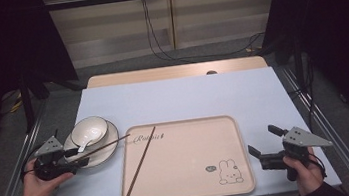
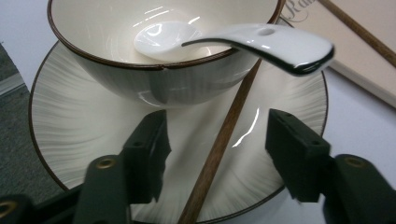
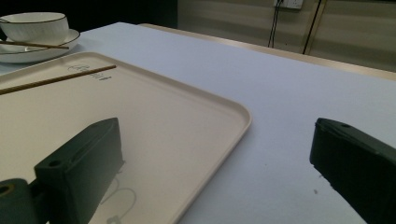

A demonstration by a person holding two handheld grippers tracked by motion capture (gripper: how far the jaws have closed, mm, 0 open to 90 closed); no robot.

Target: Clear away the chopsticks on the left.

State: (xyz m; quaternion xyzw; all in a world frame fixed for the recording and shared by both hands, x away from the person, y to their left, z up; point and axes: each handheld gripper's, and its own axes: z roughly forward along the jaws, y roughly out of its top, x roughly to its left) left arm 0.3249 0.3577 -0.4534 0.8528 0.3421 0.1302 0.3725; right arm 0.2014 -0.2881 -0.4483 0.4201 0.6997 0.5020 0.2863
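Note:
A white bowl (image 1: 89, 129) stands on a striped plate (image 1: 112, 136) at the table's left, with a white spoon (image 2: 280, 44) lying in it, its handle over the rim. One brown chopstick (image 1: 103, 146) rests across the plate toward the tray. My left gripper (image 1: 78, 157) sits low at the plate's near edge. In the left gripper view the chopstick (image 2: 233, 116) runs between the jaws of the left gripper (image 2: 217, 135), with a gap on each side, so the pads are off it. A second chopstick (image 1: 141, 161) lies on the pink tray (image 1: 184, 152). My right gripper (image 1: 262, 140) is open and holds nothing.
The tray has a raised rim, script lettering at its far left and a rabbit drawing (image 1: 229, 172) at its near right. The pale blue table (image 1: 187, 99) stretches beyond it. Metal rails run along both sides, and cables hang at the far wall.

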